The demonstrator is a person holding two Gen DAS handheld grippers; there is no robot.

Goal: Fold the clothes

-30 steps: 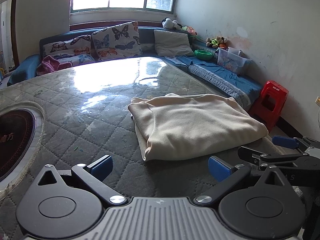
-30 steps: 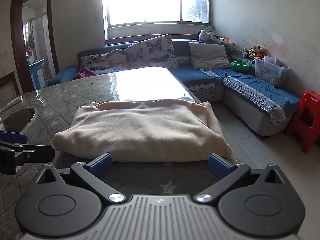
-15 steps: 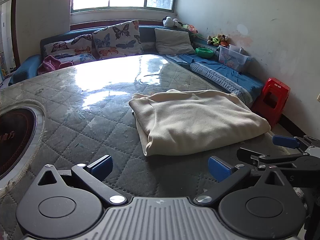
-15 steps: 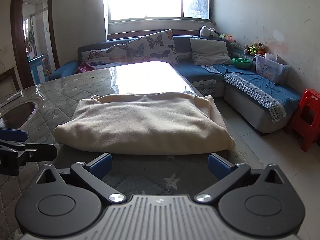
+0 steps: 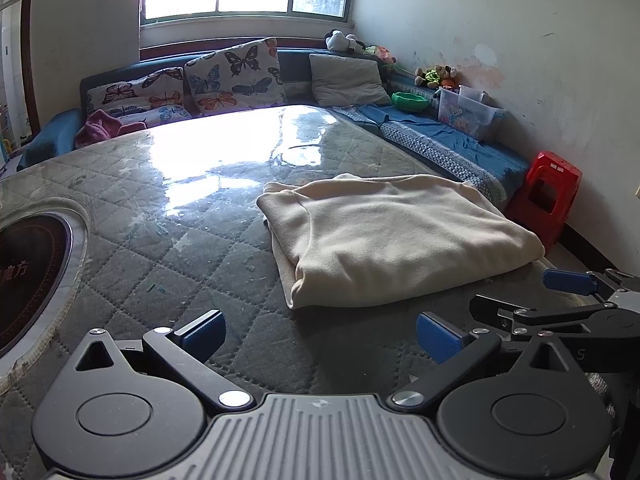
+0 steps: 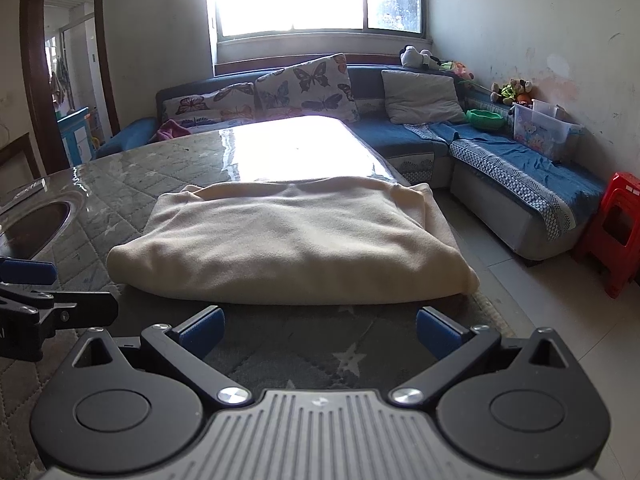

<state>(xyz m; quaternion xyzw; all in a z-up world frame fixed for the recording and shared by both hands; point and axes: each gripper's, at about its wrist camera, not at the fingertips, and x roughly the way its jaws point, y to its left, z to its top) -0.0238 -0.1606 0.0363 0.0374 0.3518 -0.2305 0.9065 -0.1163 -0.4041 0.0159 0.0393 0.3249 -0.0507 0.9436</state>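
Inset cooker plate (image 5: 28, 276): sunk into the tabletop (image 5: 160, 216) at nine o'clock of the left view, well apart from the cloth.
Left gripper (image 5: 318, 332): fingers spread wide, holding nothing; it hovers low over the quilted cover with the cloth's near left corner just ahead at twelve o'clock.
Cream garment (image 5: 392, 236): lies folded into a thick, roughly square bundle on the tabletop near its right edge; a rounded fold runs along the near side, and a lower layer sticks out at the far side and the right.
Right gripper (image 6: 318, 330): fingers also spread wide and empty, facing the near fold at twelve o'clock, not touching it.
Red stool (image 6: 616, 232): on the floor at three o'clock, clear of the work.
Step in hand: by my reading, a pause between folds, or a finished bundle with both grippers off it.
Next move: if one more fold is wanted, each gripper would need to pinch all the layers at a near corner and carry them over together; the protruding lower layer may need tucking first.
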